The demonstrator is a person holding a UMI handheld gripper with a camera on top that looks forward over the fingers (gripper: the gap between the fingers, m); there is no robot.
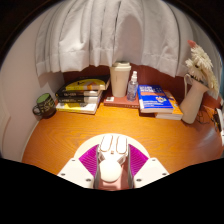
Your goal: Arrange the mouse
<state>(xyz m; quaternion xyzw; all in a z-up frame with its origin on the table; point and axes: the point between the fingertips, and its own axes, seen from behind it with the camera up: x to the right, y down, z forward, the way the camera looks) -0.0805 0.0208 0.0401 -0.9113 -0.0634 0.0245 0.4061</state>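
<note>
Mouse (109, 163) seemingly gripped — jaws closed

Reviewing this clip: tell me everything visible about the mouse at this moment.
The mouse is white or pale grey, smooth and plastic-looking, with a rounded body seen lengthwise; a faint seam seems to run along its top. It sits between the tool's two purple-padded fingers, which close against its sides, so it looks gripped. It is above the near part of the orange-brown wooden desk; whether it rests on the surface or is lifted cannot be told. No cable is visible.
</note>
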